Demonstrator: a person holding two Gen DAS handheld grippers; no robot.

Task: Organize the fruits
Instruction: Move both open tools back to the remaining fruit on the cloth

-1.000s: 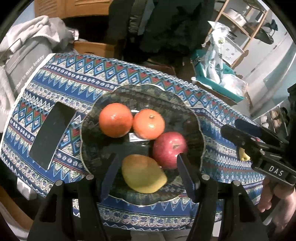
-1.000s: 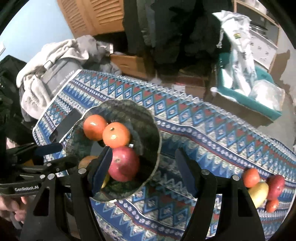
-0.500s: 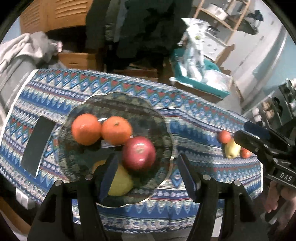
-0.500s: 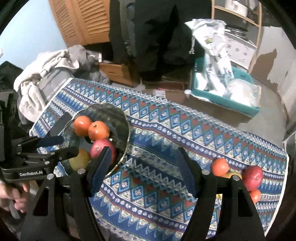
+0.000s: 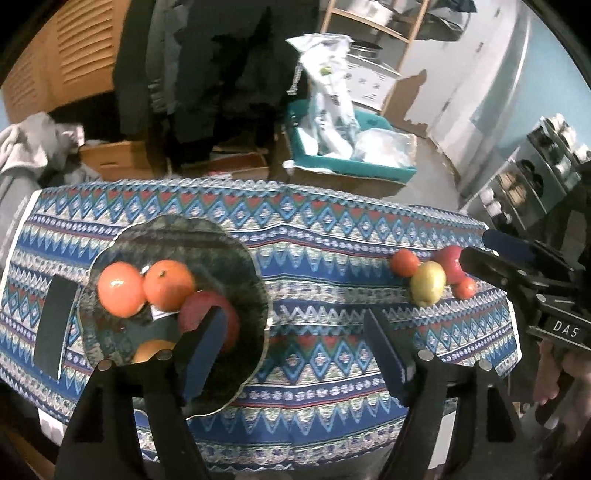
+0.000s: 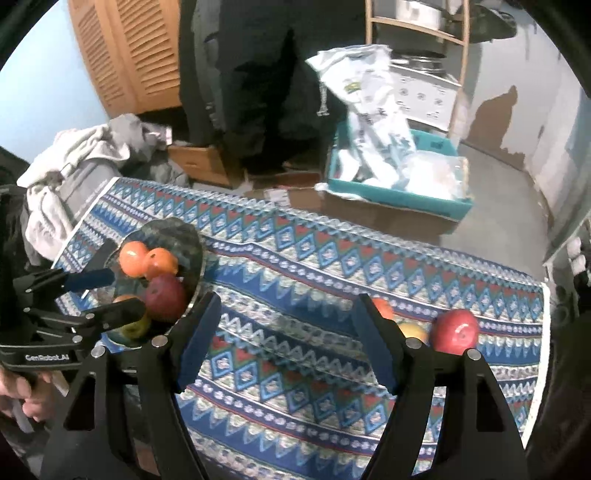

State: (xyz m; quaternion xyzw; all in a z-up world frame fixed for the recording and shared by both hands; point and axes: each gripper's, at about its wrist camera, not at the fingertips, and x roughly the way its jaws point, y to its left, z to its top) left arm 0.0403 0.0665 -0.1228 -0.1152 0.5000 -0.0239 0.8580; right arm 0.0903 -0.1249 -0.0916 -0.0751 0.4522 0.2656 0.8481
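Observation:
A dark glass plate [image 5: 236, 251] on the left of the patterned table holds two oranges [image 5: 122, 284], a red apple [image 5: 221, 310] and a yellow fruit [image 5: 151, 349]. At the table's right end lie a yellow pear [image 5: 428, 284], a red apple [image 5: 451, 263] and two small red-orange fruits [image 5: 404, 263]. My left gripper [image 5: 295, 347] is open and empty, above the table just right of the plate. My right gripper [image 6: 286, 334] is open and empty over the table's middle; the loose red apple [image 6: 456, 330] sits beside its right finger.
A black phone [image 5: 55, 325] lies left of the plate. Behind the table are a teal bin with bags [image 5: 351, 147], cardboard boxes [image 5: 114, 158], a grey cloth pile [image 6: 74, 166] and a wooden shelf [image 6: 417, 26]. The table edge is near on the right.
Both grippers have pulled back and swung right, away from the plate. The loose fruits at the table's right end have come into view. Both stay open and empty.

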